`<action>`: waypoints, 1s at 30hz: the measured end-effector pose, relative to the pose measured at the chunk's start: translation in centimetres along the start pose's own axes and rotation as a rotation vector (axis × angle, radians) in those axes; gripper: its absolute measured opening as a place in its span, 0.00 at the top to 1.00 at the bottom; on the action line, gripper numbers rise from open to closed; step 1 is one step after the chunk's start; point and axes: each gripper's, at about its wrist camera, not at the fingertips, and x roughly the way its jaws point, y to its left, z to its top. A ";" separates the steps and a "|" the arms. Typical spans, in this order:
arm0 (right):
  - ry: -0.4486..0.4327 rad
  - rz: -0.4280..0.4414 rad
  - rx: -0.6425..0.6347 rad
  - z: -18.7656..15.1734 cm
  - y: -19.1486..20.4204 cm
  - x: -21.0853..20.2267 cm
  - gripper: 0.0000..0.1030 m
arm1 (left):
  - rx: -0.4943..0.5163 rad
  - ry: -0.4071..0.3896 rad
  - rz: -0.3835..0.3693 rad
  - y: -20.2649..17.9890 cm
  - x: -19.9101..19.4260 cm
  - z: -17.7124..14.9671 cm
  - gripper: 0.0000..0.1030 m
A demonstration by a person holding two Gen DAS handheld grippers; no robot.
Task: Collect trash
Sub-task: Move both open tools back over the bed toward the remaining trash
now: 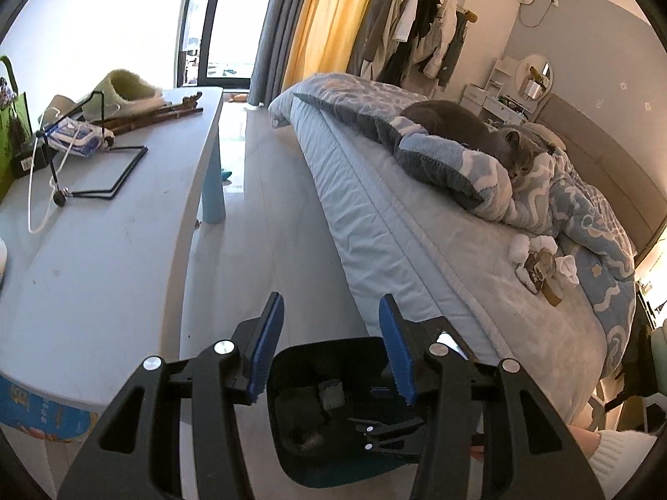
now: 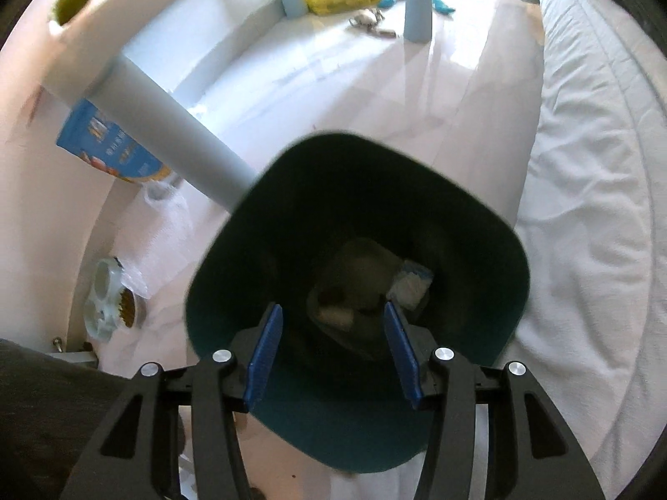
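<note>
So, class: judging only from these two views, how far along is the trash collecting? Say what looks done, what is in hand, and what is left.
Done: crumpled trash already lies inside the dark green bin.
In hand: nothing. The right gripper hangs open over the bin mouth; the left gripper is open and empty too.
Left: white tissue wads and a wrapper on the bed, plus scraps on the floor.

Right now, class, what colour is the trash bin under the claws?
Dark teal green trash bin, black inside; clearest in the right wrist view.
</note>
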 end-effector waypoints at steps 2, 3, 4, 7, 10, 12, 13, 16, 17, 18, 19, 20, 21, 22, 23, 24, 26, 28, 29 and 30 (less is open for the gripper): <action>-0.038 0.015 -0.004 0.0 -0.1 -1.2 0.50 | -0.004 -0.007 -0.002 -0.3 -0.1 0.3 0.52; -0.058 0.018 -0.004 -0.1 -0.2 -2.0 0.50 | -0.006 -0.012 -0.004 -0.6 -0.1 0.4 0.52; -0.082 0.019 -0.002 -0.1 -0.3 -2.9 0.50 | -0.007 -0.015 -0.003 -0.8 -0.1 0.5 0.52; -0.136 0.025 -0.001 -0.3 -0.6 -4.9 0.50 | -0.008 -0.025 -0.007 -1.6 -0.1 0.9 0.52; -0.206 0.033 -0.014 -0.7 -0.8 -7.2 0.49 | -0.003 -0.031 -0.013 -2.7 -0.1 1.2 0.52; -0.249 0.034 -0.023 -1.0 -1.1 -8.5 0.46 | 0.005 -0.039 -0.018 -3.5 -0.3 1.3 0.52; -0.264 0.033 -0.026 -1.2 -1.3 -9.0 0.44 | 0.009 -0.045 -0.021 -3.9 -0.3 1.4 0.52; -0.318 0.017 -0.034 -1.8 -2.0 -10.8 0.44 | 0.018 -0.058 -0.031 -5.1 -0.2 1.8 0.50; -0.334 0.014 -0.033 -2.1 -2.3 -11.3 0.44 | 0.018 -0.060 -0.038 -5.3 -0.1 1.8 0.49; -0.348 0.012 -0.030 -2.3 -2.7 -11.9 0.44 | 0.018 -0.062 -0.044 -5.6 0.0 1.8 0.47; -0.356 0.010 -0.027 -2.6 -3.2 -12.2 0.44 | 0.022 -0.065 -0.046 -6.0 0.1 1.8 0.46; -0.362 0.007 -0.023 -2.8 -3.4 -12.5 0.44 | 0.030 -0.067 -0.045 -6.4 0.2 1.9 0.46; -0.369 0.004 -0.018 -3.0 -3.7 -12.9 0.44 | 0.036 -0.067 -0.045 -6.8 0.4 1.9 0.45; -0.377 -0.002 -0.011 -3.2 -4.0 -13.3 0.44 | 0.041 -0.066 -0.044 -7.1 0.5 1.9 0.45; -0.386 -0.009 -0.003 -3.4 -4.4 -13.7 0.43 | 0.046 -0.065 -0.042 -7.4 0.6 1.9 0.44; -0.392 -0.013 0.002 -3.7 -4.7 -13.9 0.41 | 0.053 -0.064 -0.038 -7.8 0.8 1.9 0.42; -0.410 -0.028 0.018 -4.2 -5.5 -14.7 0.38 | 0.062 -0.058 -0.036 -8.4 1.2 1.9 0.40; -0.421 -0.049 0.042 -4.8 -6.4 -15.4 0.37 | 0.074 -0.049 -0.037 -9.0 1.7 1.8 0.38; -0.422 -0.058 0.058 -5.0 -6.9 -15.6 0.37 | 0.081 -0.046 -0.037 -9.3 1.9 1.7 0.36; -0.428 -0.063 0.075 -5.4 -7.6 -16.0 0.37 | 0.090 -0.044 -0.039 -9.6 2.1 1.7 0.34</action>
